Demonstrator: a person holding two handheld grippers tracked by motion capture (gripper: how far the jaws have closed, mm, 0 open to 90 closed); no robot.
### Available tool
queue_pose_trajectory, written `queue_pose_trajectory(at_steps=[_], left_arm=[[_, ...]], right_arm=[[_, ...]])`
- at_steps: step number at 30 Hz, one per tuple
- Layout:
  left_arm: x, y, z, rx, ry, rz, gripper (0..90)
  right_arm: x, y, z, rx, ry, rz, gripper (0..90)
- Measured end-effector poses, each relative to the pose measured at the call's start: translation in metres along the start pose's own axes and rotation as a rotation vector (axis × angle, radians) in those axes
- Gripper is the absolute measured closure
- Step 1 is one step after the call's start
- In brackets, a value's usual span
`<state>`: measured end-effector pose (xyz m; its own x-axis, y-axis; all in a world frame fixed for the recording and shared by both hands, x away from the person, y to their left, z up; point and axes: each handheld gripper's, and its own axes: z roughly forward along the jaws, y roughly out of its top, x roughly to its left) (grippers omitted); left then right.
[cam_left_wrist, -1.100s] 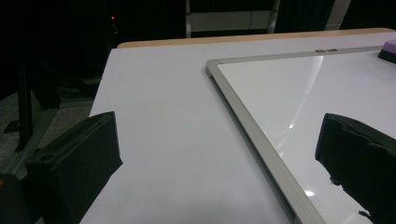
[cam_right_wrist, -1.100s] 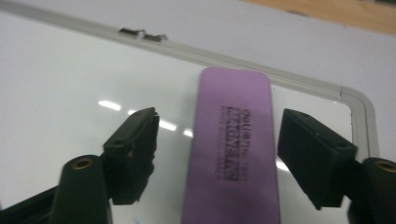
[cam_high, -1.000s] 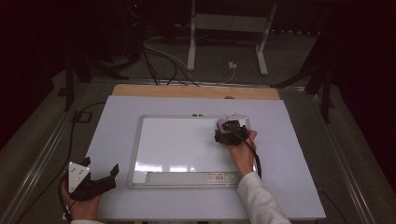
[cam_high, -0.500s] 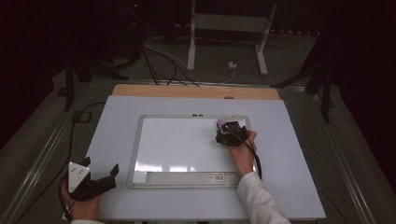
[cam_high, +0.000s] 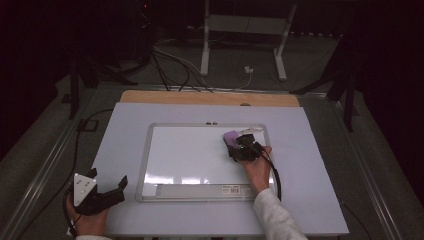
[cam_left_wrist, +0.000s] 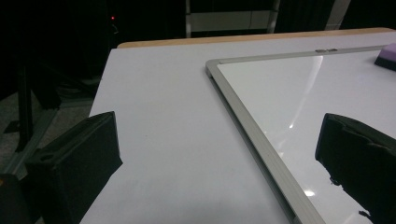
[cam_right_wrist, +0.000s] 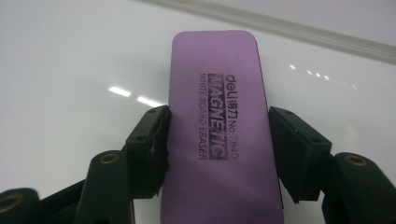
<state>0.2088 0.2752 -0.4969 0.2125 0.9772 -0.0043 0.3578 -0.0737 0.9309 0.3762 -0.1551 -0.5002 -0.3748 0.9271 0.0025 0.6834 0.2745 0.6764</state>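
High view: overhead, facing forward-down. Gripper views: low, close, along jaws. All share whiteboard (cam_high: 200, 155), purple eraser (cam_right_wrist: 219, 126).

Place: a lab-style recording room, dim around one lit work table (cam_high: 150, 220).
Table: it was covered in a pale sheet, with a wooden edge (cam_high: 200, 97) at the far side.
Floor: loose cables (cam_high: 170, 65) ran across it, past a white metal stand (cam_high: 245, 30).
Surroundings: black stands (cam_high: 80, 70) and dark drapes closed in the space.
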Motion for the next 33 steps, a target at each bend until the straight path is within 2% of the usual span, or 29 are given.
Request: queue_pose_trajectory(at_steps=[3, 5, 7, 8, 10, 12, 14, 16, 17, 20, 22, 24, 25, 27, 28, 33], left_arm=[[0.000, 0.000, 0.000, -0.001, 0.001, -0.001, 0.7], [0.000, 0.000, 0.000, -0.001, 0.000, -0.002, 0.7], [0.001, 0.000, -0.001, -0.001, 0.000, -0.002, 0.7], [0.001, 0.000, -0.001, -0.001, 0.000, -0.002, 0.7], [0.001, 0.000, -0.001, -0.001, 0.000, -0.003, 0.7], [0.001, 0.000, 0.000, -0.001, 0.000, -0.004, 0.7], [0.001, 0.000, 0.000, -0.001, -0.001, -0.002, 0.7], [0.000, 0.000, 0.000, -0.002, -0.001, -0.001, 0.7], [0.001, 0.000, 0.000, -0.002, -0.001, -0.001, 0.7], [0.001, 0.000, 0.000, 0.004, 0.000, -0.002, 0.7], [0.001, 0.000, 0.001, 0.005, 0.000, -0.001, 0.7], [0.000, 0.000, 0.000, 0.003, -0.001, 0.001, 0.7], [0.000, 0.000, 0.000, 0.003, 0.000, 0.001, 0.7], [0.000, 0.000, 0.000, -0.001, 0.001, -0.001, 0.7], [0.001, 0.000, 0.000, 0.000, 0.000, -0.002, 0.7], [0.000, 0.000, 0.000, 0.000, -0.002, -0.002, 0.7]], right_arm=[[0.013, -0.004, -0.003, -0.009, 0.019, -0.046, 41.3], [0.013, -0.003, -0.002, -0.009, 0.017, -0.064, 41.3], [0.008, -0.001, 0.000, -0.017, -0.045, -0.075, 41.3], [0.003, 0.000, 0.001, -0.017, -0.068, -0.068, 41.2], [-0.007, 0.002, 0.003, -0.008, -0.075, -0.020, 41.2], [-0.015, 0.003, 0.004, -0.002, -0.083, 0.003, 41.1], [-0.016, 0.003, 0.004, -0.001, -0.083, 0.012, 41.1], [-0.015, 0.003, 0.003, -0.001, -0.088, -0.003, 40.8], [-0.014, 0.004, 0.003, 0.000, -0.075, -0.007, 40.4], [-0.012, 0.004, -0.005, -0.060, -0.085, -0.026, 35.2], [-0.009, 0.006, -0.012, -0.102, -0.076, -0.053, 37.0], [-0.004, 0.007, -0.011, -0.084, -0.089, -0.104, 38.5], [-0.004, 0.006, -0.010, -0.073, -0.088, -0.113, 38.9], [-0.005, 0.004, -0.004, -0.040, -0.086, -0.111, 38.6], [-0.005, 0.004, -0.003, -0.046, -0.104, -0.112, 38.9], [-0.016, 0.007, -0.002, -0.023, -0.115, -0.069, 39.0]])
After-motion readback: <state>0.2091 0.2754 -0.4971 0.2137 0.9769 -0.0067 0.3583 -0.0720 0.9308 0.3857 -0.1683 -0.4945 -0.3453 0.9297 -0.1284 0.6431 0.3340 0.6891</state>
